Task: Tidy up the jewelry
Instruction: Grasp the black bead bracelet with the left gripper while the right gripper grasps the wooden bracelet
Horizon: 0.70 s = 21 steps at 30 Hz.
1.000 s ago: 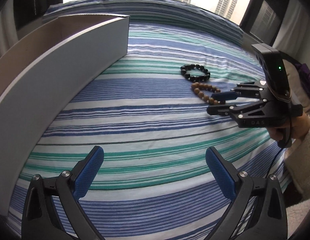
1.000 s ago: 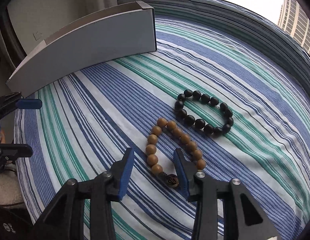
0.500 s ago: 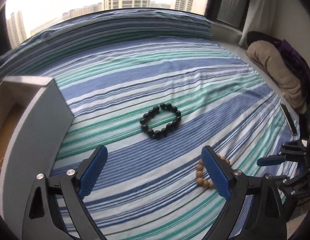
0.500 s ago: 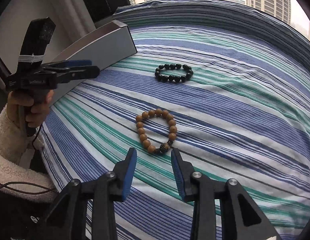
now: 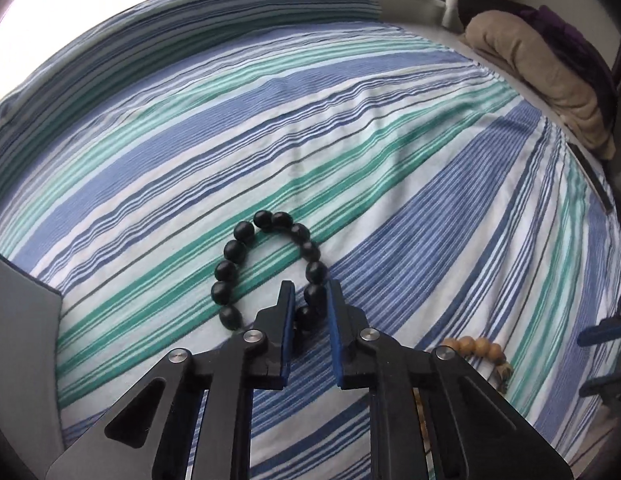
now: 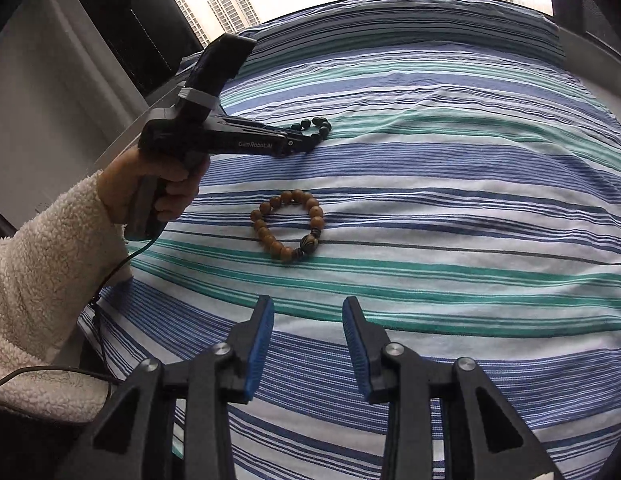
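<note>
Left gripper [image 5: 309, 294] jaws closing around black bead bracelet [image 5: 266, 268] on striped bedsheet [image 5: 390, 160], beads between pads. Right gripper [image 6: 308, 320] part-open, empty, above sheet; wooden bead bracelet [image 6: 288, 224] lay ahead.

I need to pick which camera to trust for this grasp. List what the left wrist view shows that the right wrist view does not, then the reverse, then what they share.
Left wrist only: the left gripper closing with beads of the black bracelet between its blue pads, and a tan cushion.

Right wrist only: the hand and fleece sleeve holding it, the right gripper empty, the whole brown bracelet.

Shared: both bracelets, striped bedsheet.
</note>
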Motion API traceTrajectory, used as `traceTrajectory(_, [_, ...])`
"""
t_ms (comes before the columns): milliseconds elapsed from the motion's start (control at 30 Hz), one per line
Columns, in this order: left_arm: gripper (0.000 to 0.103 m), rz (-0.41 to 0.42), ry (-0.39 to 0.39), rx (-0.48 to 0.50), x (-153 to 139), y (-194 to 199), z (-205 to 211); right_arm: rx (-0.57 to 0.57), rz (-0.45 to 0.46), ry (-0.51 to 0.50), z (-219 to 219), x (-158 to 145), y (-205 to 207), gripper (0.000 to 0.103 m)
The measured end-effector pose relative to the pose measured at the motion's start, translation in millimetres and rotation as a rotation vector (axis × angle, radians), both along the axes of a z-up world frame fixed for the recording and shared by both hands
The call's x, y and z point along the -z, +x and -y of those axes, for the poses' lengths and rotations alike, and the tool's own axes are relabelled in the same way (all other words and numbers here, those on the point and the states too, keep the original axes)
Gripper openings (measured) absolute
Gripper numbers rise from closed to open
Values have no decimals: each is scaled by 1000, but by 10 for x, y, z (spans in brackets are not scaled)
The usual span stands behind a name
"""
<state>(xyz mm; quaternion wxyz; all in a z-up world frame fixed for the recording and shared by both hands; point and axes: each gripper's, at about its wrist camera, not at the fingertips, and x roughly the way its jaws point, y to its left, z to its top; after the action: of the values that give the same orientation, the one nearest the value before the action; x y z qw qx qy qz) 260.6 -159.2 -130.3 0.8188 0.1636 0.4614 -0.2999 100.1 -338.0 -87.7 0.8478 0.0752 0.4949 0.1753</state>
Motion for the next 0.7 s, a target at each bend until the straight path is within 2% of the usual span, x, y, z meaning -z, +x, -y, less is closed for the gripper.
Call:
traceTrajectory(200, [10,-24,-9,-141,-37,-523,-546,88,-62,8,-250,232,367,36])
traceTrajectory(300, [10,-40,-38,-200,-46,-796,-786,132,-59,-35,-420,322,500,36])
traceTrajectory(367, [10,-48,-60,-222,-31,-936,-864,148,-26,-98,-499,311,531,29])
traceTrajectory(400, [9,-49,-72,-236,-29,-986,-890,144,-28,-118,-523,308,546,19])
traceTrajectory(433, [9,-54,-96,-256,-42,-1020,-939,146,-40,-126,-521,305,555,13])
traceTrajectory(467, [9,-65,-133,-279,-85,-1042,-1000,143,-48,-136,-510,291,559,13])
traceTrajectory(567, [9,-64,-242,-333,-354,-1079,-1237,125,-30,-113,-457,76,478,13])
traceTrajectory(700, [9,-38,-329,-376,-802,-1165,-1545,71,79,-118,-470,-474,329,13])
